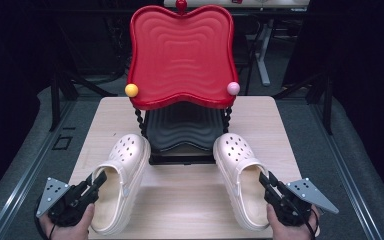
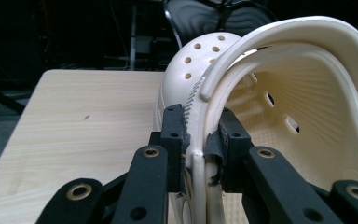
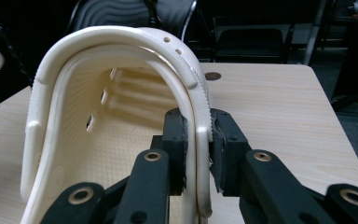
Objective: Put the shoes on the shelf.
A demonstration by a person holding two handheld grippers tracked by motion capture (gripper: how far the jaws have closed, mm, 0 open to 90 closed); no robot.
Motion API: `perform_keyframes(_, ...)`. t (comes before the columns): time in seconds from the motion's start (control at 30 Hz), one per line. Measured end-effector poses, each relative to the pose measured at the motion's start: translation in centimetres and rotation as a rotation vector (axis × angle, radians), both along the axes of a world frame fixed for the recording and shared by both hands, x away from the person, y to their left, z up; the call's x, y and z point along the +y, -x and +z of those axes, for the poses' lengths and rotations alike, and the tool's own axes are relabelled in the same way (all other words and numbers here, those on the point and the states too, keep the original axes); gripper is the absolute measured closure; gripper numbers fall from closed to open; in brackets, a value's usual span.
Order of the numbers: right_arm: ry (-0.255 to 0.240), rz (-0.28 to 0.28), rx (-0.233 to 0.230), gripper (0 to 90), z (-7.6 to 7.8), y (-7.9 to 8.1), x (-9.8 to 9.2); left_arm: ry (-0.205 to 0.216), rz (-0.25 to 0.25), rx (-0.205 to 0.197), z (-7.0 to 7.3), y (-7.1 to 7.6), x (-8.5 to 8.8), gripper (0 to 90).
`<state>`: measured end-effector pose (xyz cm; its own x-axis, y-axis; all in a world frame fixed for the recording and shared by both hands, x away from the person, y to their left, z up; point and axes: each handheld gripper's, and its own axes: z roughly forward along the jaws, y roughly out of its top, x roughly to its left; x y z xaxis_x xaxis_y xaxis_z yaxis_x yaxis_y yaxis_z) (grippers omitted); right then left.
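A dark room with black stands and grey floor is surrounding a pale wooden table (image 1: 190, 195). At the table's far half a two-tier rack is standing: a glossy red tray (image 1: 181, 55) with rippled ridges and a wavy rim is sitting on top, and a black tray (image 1: 182, 127) of the same rippled shape is sitting below it on twisted black posts. A yellow ball (image 1: 131, 90) is capping the red tray's front left corner and a pink ball (image 1: 233, 88) its front right corner.

Two cream foam clogs are lying on the near half of the table, toes pointing toward the rack, one on either side of the black tray. Each is showing a rounded toe cap pierced with vent holes, a thick sole, a textured footbed and a heel strap swung forward over the opening.

The left clog (image 1: 117, 182) is lying near the table's left front, slightly angled. The left gripper (image 1: 99, 181) is pinching the outer side wall of this clog at its opening, one black jaw outside and one inside; in the left gripper view (image 2: 199, 140) both jaws are pressing against the wall.

The right clog (image 1: 242, 180) is lying near the right front. The right gripper (image 1: 266, 182) is clamping this clog's outer side wall likewise, as the right gripper view (image 3: 198, 142) is showing. A hand is holding each gripper at the table's near edge.
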<state>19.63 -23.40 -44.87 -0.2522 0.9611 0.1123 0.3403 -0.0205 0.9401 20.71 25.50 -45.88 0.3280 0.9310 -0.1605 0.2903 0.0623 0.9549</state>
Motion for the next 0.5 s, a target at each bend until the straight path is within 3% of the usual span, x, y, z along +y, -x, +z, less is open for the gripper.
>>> perform_keyframes(0.23, -0.01, 0.032, -0.017, 76.7, 0.5, -0.3, 1.2, 0.002, -0.042, -0.008, 0.4, -1.0, -1.7, 76.4)
perform_keyframes(0.5, -0.021, 0.072, -0.021, 76.7, 0.3, -1.8, 2.9, 0.01, -0.081, -0.009, 0.3, -2.5, -3.9, 76.4)
